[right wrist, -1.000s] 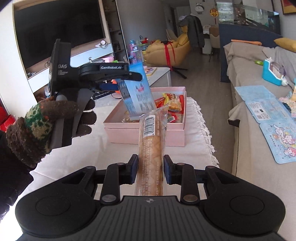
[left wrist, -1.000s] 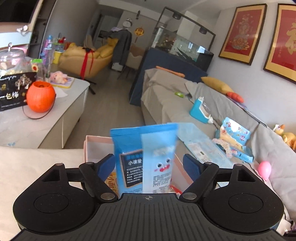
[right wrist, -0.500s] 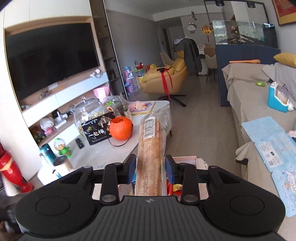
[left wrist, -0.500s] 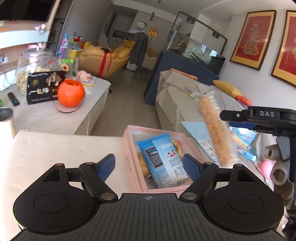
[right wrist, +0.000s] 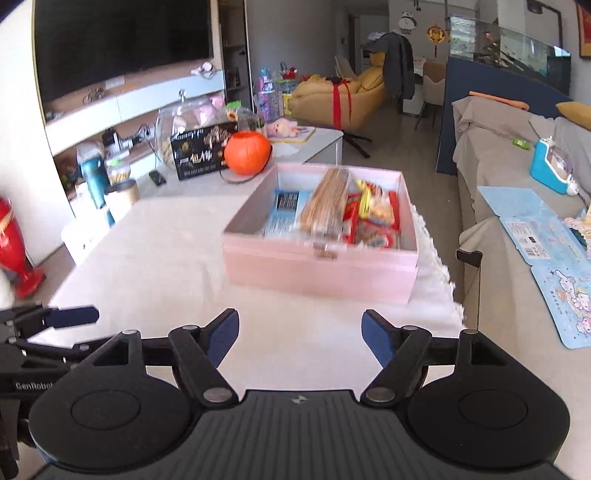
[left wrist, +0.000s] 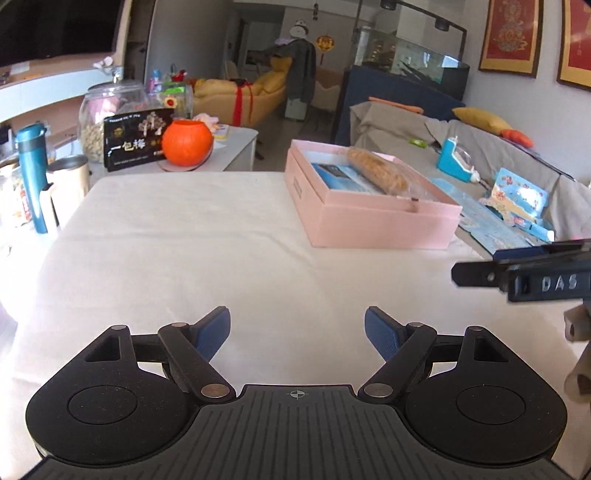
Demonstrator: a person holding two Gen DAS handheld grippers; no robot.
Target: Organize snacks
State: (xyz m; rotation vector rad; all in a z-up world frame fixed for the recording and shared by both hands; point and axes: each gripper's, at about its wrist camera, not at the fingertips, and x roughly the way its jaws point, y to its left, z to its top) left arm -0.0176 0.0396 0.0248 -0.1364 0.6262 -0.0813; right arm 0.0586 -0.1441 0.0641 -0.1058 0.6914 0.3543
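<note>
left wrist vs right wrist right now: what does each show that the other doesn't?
Left wrist only: the framed red pictures on the wall, and the right hand-held gripper entering from the right edge.

Right wrist only: the red and yellow snack packs in the box's right side, the TV, a red vase, and the left hand-held gripper at the left edge.

Both: the pink box on the white tablecloth, the long biscuit pack lying on the blue packet inside, the orange pumpkin pot, and each view's own gripper with nothing between its pads, the right one's jaws opening.
</note>
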